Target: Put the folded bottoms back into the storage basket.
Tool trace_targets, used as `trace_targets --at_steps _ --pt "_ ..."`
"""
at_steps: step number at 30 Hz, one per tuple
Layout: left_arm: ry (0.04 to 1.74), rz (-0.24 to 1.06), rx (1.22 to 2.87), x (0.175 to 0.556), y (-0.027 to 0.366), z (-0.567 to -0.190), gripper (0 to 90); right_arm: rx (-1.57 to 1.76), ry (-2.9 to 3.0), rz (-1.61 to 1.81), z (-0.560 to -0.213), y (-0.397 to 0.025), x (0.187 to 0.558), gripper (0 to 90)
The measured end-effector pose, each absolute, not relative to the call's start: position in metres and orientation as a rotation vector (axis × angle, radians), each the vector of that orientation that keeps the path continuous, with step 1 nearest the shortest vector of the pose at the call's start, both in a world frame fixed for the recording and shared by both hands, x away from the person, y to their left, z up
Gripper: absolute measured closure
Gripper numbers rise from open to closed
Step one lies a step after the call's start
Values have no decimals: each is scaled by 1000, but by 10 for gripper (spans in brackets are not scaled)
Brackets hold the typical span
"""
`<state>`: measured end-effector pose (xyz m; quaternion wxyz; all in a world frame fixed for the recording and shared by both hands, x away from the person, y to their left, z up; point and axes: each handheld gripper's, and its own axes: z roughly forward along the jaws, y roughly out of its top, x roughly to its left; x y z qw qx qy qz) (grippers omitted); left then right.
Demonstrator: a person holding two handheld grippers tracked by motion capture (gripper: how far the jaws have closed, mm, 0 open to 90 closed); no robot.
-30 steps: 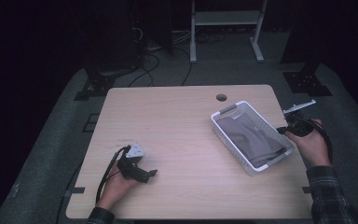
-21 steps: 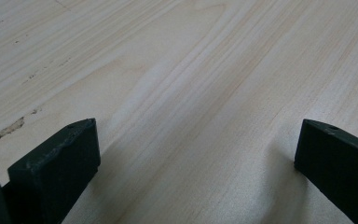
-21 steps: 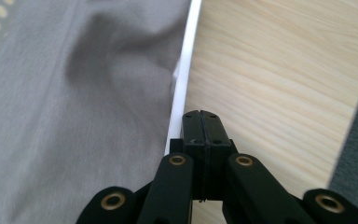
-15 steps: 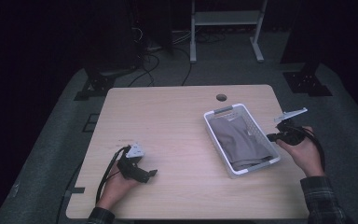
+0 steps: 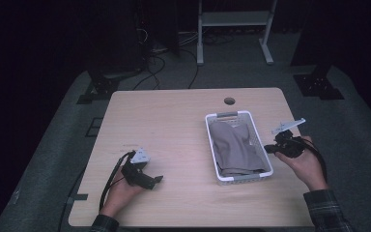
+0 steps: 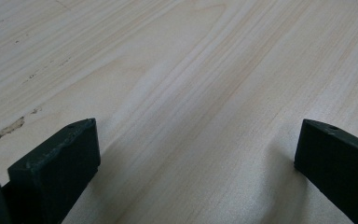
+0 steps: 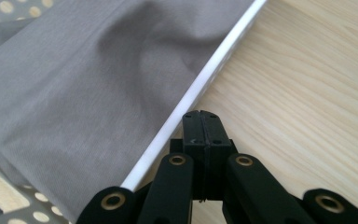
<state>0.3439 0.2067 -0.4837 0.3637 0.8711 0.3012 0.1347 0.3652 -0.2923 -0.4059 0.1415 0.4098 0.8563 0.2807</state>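
A white perforated basket (image 5: 209, 145) stands on the right half of the wooden table (image 5: 174, 121), with a folded grey cloth (image 5: 236, 147) inside. My right gripper (image 5: 269, 148) is shut and empty, its tip against the outside of the basket's right rim. In the right gripper view the shut jaws (image 7: 202, 116) meet the white rim (image 7: 209, 74), and the grey cloth (image 7: 98, 84) lies beyond it. My left gripper (image 5: 157, 180) rests at the table's front left. Its open jaws (image 6: 196, 154) hold nothing, with bare wood between them.
A round cable hole (image 5: 229, 101) sits near the table's far edge, behind the basket. Beyond the table, a metal stand (image 5: 232, 29) and cables (image 5: 159, 58) are on the dark floor. The table's right edge runs just past my right hand.
The basket has slid left and turned straighter on the table, and my right gripper moved left along with it. The left gripper has stayed put.
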Motion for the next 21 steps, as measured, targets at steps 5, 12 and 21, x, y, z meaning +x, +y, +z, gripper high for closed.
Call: trace_targets --at_steps 5,12,21 --pt "775 346 2243 344 207 -484 0 1166 2482 833 -409 -286 363 897" --pt "778 347 2245 345 206 -483 0 1157 2498 867 -417 -275 362 896" --pt "782 349 2243 344 206 -484 0 1197 2369 928 -422 -285 361 616"
